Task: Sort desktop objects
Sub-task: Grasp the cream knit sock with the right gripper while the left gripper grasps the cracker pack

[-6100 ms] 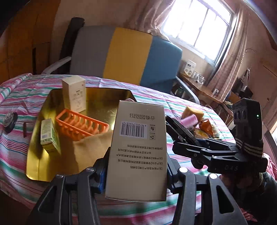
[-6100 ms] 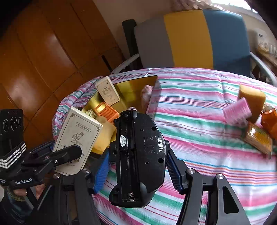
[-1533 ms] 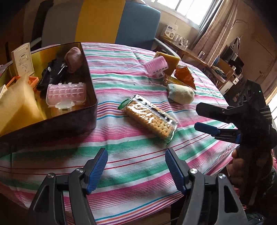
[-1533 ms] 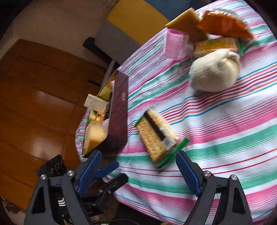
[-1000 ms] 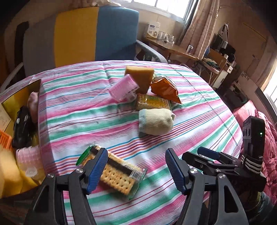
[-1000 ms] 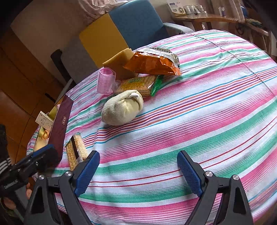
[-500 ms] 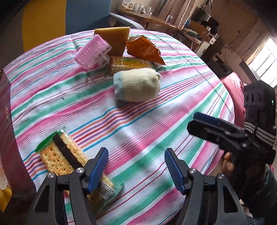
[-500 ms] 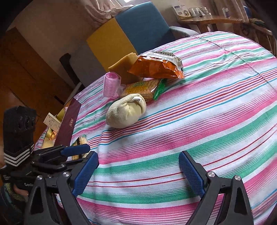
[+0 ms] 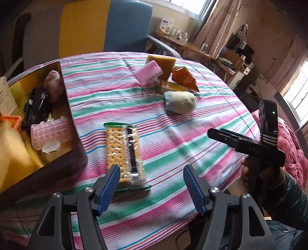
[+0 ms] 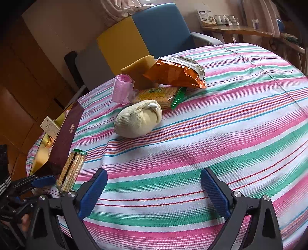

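Left gripper (image 9: 151, 182) – jaws wide apart, empty, just above the near end of the cracker packet (image 9: 124, 153) lying flat on the striped worktop (image 9: 202, 134) beside the box (image 9: 63, 169). Right gripper (image 10: 154, 190) – jaws wide apart, empty; rolled sock (image 10: 137, 119) well beyond.

Room: grey-yellow-blue armchair (image 9: 100, 27) beyond tabletop's far edge; wooden side desk (image 9: 194, 48); curtained window (image 9: 200, 7); wood-panelled wall (image 10: 25, 80).

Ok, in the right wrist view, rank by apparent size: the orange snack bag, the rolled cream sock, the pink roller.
1. orange snack bag and rolled cream sock: about alike, and the sock lies nearer the camera, so unranked.
2. pink roller: smallest.
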Demonstrator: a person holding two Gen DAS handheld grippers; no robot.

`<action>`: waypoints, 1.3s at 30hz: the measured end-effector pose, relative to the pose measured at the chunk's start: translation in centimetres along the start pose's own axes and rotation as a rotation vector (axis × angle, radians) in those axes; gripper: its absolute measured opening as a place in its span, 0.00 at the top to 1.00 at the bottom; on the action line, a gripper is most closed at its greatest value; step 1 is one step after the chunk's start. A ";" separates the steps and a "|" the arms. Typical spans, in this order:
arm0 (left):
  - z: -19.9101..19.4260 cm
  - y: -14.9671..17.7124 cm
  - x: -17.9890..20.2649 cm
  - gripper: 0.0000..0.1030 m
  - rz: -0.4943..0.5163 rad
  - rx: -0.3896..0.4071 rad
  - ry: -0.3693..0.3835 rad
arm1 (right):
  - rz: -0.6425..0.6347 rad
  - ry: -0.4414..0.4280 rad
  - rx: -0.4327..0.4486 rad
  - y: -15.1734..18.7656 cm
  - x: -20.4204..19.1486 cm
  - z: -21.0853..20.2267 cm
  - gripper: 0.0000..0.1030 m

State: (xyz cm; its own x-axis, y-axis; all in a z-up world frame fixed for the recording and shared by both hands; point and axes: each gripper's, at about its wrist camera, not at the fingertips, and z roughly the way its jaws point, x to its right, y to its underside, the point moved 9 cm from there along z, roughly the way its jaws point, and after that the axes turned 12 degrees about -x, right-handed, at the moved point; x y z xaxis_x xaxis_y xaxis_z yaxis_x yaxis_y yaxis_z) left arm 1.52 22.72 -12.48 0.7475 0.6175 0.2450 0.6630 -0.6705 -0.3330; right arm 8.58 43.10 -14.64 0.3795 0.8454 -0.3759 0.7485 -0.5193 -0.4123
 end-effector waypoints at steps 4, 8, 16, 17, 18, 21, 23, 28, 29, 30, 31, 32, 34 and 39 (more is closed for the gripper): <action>1.2 -1.0 -1.4 0.33 -0.036 -0.016 -0.060 | -0.036 0.046 0.001 0.1 -0.4 0.4 0.00; 2.9 -1.9 -2.1 0.33 -0.044 -0.047 -0.101 | -0.079 0.093 -0.006 0.4 -0.8 0.6 0.00; 4.6 -2.2 -2.9 0.33 -0.069 -0.062 -0.124 | -0.066 0.072 0.006 -2.1 -1.4 -0.3 0.05; 4.6 -2.1 -2.8 0.33 -0.064 -0.059 -0.129 | -0.070 0.068 0.017 -2.8 -1.6 -0.5 0.05; 4.6 -2.1 -2.8 0.32 -0.061 -0.057 -0.132 | -0.074 0.067 0.027 -3.5 -1.9 -0.7 0.05; 4.6 -2.2 -2.7 0.32 -0.061 -0.050 -0.136 | -0.075 0.070 0.035 -5.7 -2.6 -0.4 0.05; 4.6 -2.2 -2.7 0.32 -0.069 -0.046 -0.134 | -0.087 0.082 0.015 -6.6 -2.9 0.7 0.05; 4.3 -2.1 -2.7 0.33 -0.094 -0.028 -0.112 | -0.118 0.117 -0.037 -8.1 -3.8 3.6 0.05; 4.3 -2.1 -2.7 0.33 -0.090 -0.026 -0.112 | -0.126 0.126 -0.048 -8.1 -3.9 4.2 0.06; 4.3 -2.1 -2.7 0.33 -0.084 -0.025 -0.114 | -0.135 0.133 -0.058 -8.0 -4.0 4.7 0.10; 4.3 -2.1 -2.7 0.33 -0.076 -0.024 -0.121 | -0.146 0.144 -0.065 -7.9 -4.1 5.2 0.17; 4.3 -2.1 -2.7 0.36 -0.070 -0.024 -0.127 | -0.158 0.167 -0.071 -7.8 -4.0 5.6 0.20; 4.4 -2.2 -2.7 0.39 -0.069 -0.018 -0.137 | -0.180 0.188 -0.061 -7.6 -4.0 5.8 0.25; 4.0 -1.7 -2.9 0.53 -0.060 -0.003 -0.140 | -0.181 0.186 -0.042 -6.9 -3.7 5.0 0.27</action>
State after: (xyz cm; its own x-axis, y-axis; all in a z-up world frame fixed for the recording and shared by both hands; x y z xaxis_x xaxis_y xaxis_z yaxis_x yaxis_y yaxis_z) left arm -1.90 23.70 -16.25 0.6937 0.7074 0.1353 0.7065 -0.6319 -0.3188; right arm -0.72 42.95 -14.54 0.3282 0.9344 -0.1386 0.8338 -0.3556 -0.4223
